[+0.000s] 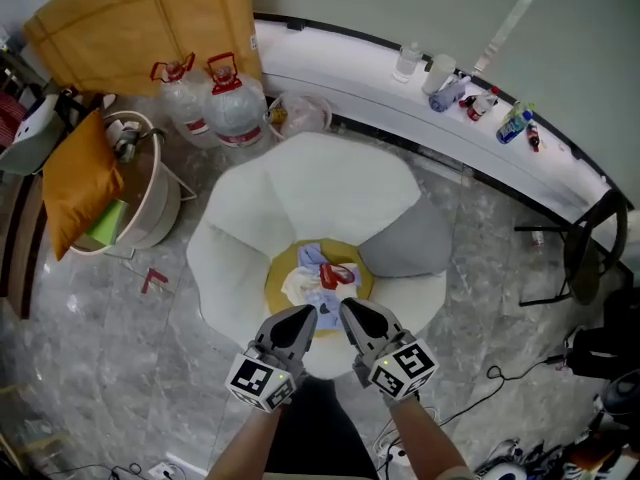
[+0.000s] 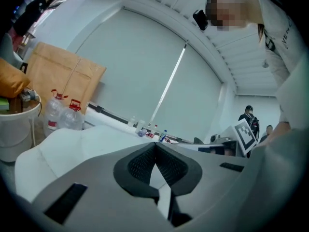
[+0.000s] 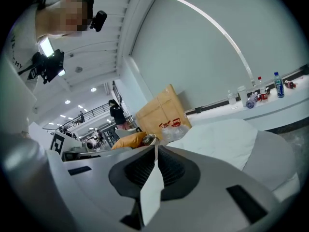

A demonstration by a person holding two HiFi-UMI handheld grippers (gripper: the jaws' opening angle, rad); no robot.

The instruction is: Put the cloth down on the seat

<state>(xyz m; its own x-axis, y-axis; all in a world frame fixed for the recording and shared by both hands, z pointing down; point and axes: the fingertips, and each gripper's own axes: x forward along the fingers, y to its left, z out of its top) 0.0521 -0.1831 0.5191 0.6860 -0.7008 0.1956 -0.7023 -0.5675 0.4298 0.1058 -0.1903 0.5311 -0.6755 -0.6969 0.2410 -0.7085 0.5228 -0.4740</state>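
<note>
On the grey marbled floor (image 1: 130, 368) stands a white seat (image 1: 310, 183) shaped like open petals, with a round yellow cushion (image 1: 285, 263) in its hollow and a grey pad (image 1: 405, 238) at its right side. The cloth (image 1: 310, 280) – a crumpled heap of white, blue and red – lies on that yellow cushion. Behind the seat stand two water jugs (image 1: 232, 103) with red caps beside a brown cardboard sheet (image 1: 130, 28). To the left, an orange pillow (image 1: 80, 183) leans on a white basket (image 1: 150, 208). A curved white ledge (image 1: 400, 98) along the wall carries small bottles (image 1: 515, 126), and a black chair (image 1: 590, 243) stands at the right.

Both forearms reach forward from below, side by side. The left tongs (image 1: 305, 313) and the right tongs (image 1: 348, 308) angle inward, their tips at the near edge of the cloth. The left tongs are pressed together. The right tongs are pressed together too – a pale sliver shows between them, and I cannot tell whether it is cloth.
</note>
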